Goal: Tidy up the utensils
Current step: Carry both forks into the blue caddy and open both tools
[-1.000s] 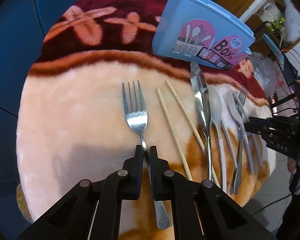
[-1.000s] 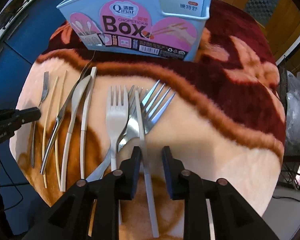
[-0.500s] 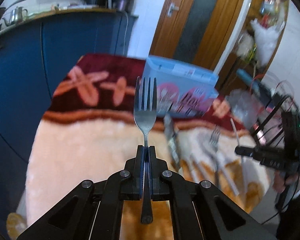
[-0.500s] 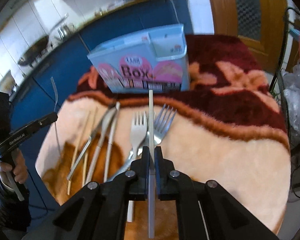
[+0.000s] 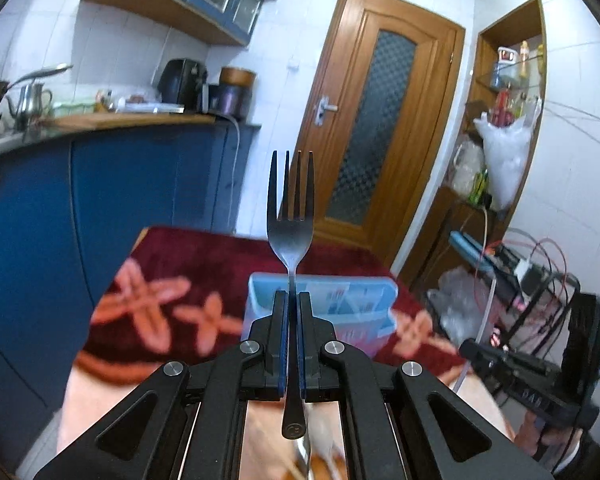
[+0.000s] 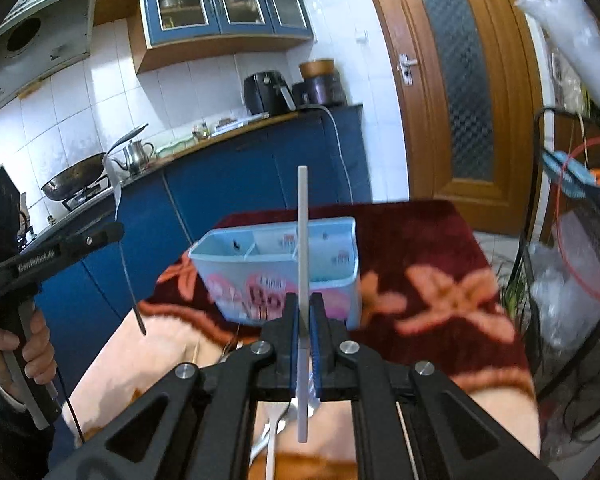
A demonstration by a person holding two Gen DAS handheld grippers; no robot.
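Both utensils are up off the blanket [image 5: 160,264] now — left gripper [image 5: 291,300] clamps the fork [image 5: 290,216], right gripper [image 6: 304,304] pinches a white handle [image 6: 302,240] — box [image 6: 276,276] next.

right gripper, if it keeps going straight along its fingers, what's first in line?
Likely the blue utensil box: it sits directly ahead of the right gripper, and the held white stick would probably reach its rim or right-hand compartment first. Depth is uncertain.

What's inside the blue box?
The blue box has three compartments, and the parts showing look empty, apart from labels on the inner walls. Its front wall and the white stick hide the bottoms.
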